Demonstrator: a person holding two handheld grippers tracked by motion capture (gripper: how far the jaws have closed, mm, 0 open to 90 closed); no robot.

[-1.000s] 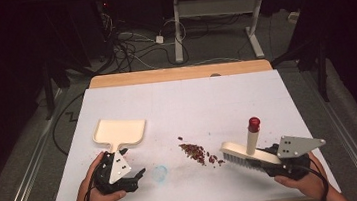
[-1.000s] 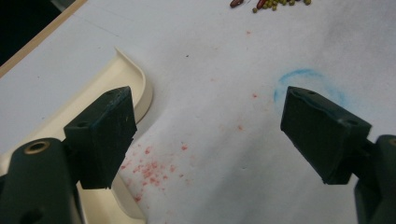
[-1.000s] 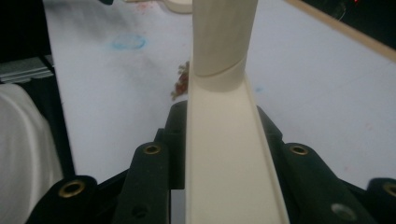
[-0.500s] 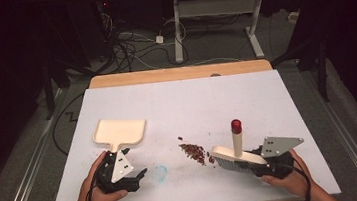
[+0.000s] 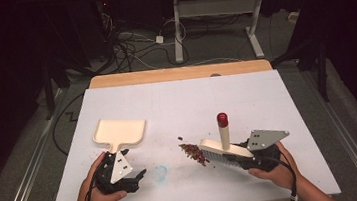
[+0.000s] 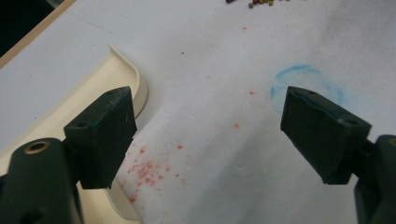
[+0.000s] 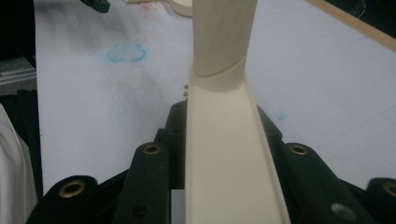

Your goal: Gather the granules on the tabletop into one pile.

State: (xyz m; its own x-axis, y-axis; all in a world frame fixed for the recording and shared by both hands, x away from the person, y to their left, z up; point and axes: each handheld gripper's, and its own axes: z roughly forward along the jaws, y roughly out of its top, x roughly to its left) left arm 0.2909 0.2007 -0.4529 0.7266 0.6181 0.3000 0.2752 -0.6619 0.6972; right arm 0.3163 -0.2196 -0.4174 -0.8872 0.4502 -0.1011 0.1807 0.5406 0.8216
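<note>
High view: step in hand is the sweep. My right gripper (image 5: 242, 155), lower right of frame, pinches the brush (image 5: 224, 148); its red-tipped handle stands upright and the bristle edge sits against the right side of the debris pile (image 5: 193, 151), lower centre of the white counter (image 5: 181, 100). Dustpan (image 5: 119, 132) lies flat at centre-left, mouth toward the top of the frame, well apart from the pile. My left gripper (image 5: 124, 174) sits at lower left, just below the dustpan's short handle, not on it.

Left gripper view: my jaws are spread, nothing between them. Dustpan (image 6: 84, 116) rim runs along the left, beside my left jaw. Faint blue ring mark (image 6: 308, 84) at upper right, red specks on the counter lower centre, a few bits of debris (image 6: 261, 2) at the top edge.

Right gripper view: jaws clamped on the brush (image 7: 224, 154) body, handle running up the centre of frame.

Next, I judge: left jaws must close on the dustpan handle and bring its mouth up beside the pile, then the brush pushes the debris in, low and slow so nothing scatters.
</note>
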